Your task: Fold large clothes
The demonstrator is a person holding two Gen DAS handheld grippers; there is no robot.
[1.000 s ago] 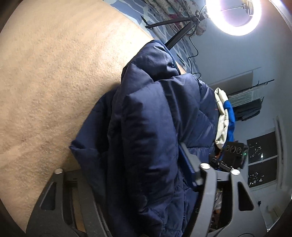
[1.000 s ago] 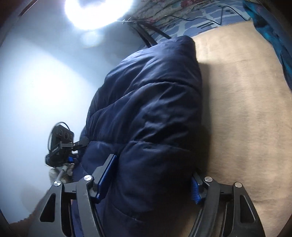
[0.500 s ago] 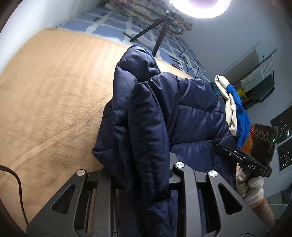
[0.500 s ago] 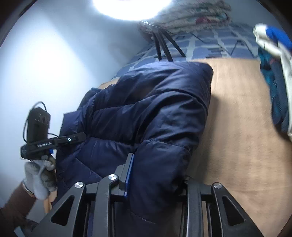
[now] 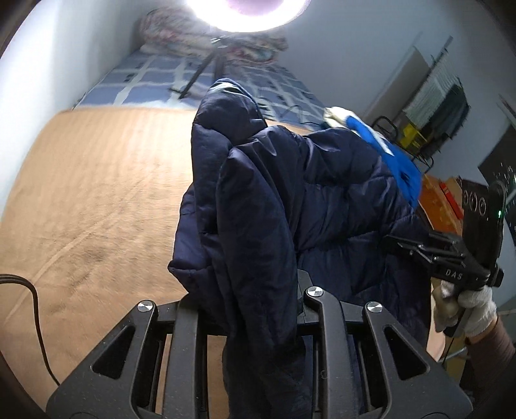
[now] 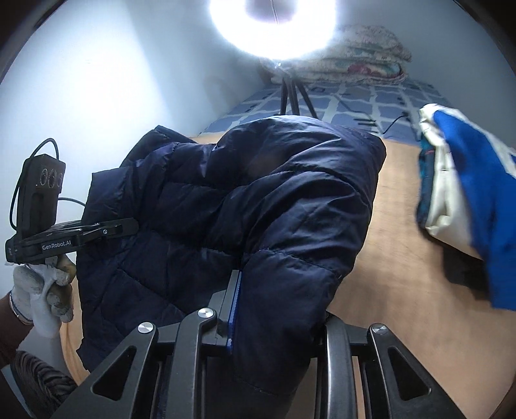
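We are in a bedroom of a home. A bed (image 5: 106,180) fills most of both views, its near part under a tan fleece blanket (image 6: 396,245) and its far part under a blue-and-white checked sheet (image 6: 361,100). At the far end of the bed, against the pale wall (image 6: 96,80), we see a stack of folded floral quilts (image 6: 364,61). A ring light (image 6: 274,25) on a tripod (image 6: 292,96) stands on the bed. Off the bed's right edge we make out a rack of hanging clothes (image 5: 451,103) and orange boxes (image 5: 438,196).
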